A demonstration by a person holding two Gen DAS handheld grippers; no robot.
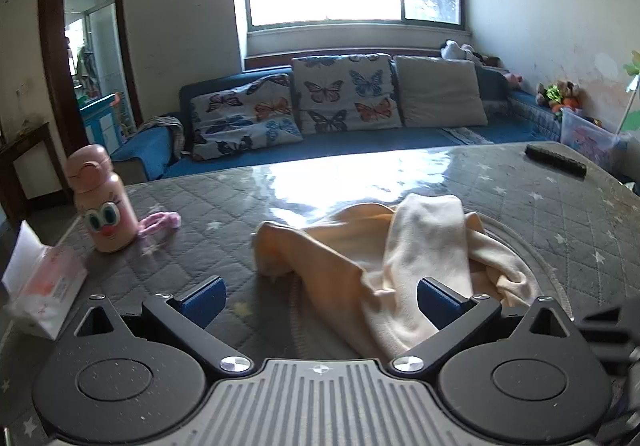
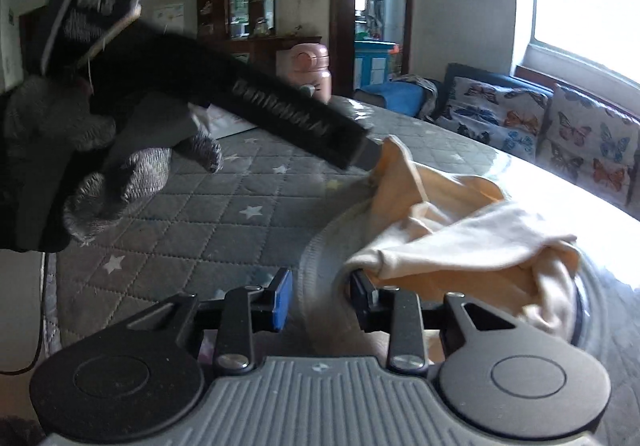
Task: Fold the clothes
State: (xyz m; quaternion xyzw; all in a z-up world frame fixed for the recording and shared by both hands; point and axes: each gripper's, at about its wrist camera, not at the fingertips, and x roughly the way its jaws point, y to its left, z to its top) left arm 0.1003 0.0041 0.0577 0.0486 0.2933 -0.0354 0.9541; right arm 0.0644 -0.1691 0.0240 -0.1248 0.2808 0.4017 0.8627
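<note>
A cream-and-peach garment [image 1: 384, 250] lies crumpled on the grey quilted table [image 1: 180, 206]. My left gripper [image 1: 320, 300] is open, its blue-padded fingers wide apart at the garment's near edge; cloth drapes over the right finger. In the right wrist view the garment [image 2: 472, 230] lies bunched to the right. My right gripper [image 2: 320, 298] is open with a moderate gap; its right finger is under the garment's hem. The left gripper's body [image 2: 300, 118] crosses this view, held by a gloved hand, its tip at the garment's far corner.
A pink bottle with cartoon eyes [image 1: 102, 202], a pink cloth scrap [image 1: 160, 224] and a tissue pack [image 1: 40, 286] sit at the table's left. A black remote [image 1: 556, 160] lies far right. A blue sofa with butterfly cushions [image 1: 320, 102] stands behind.
</note>
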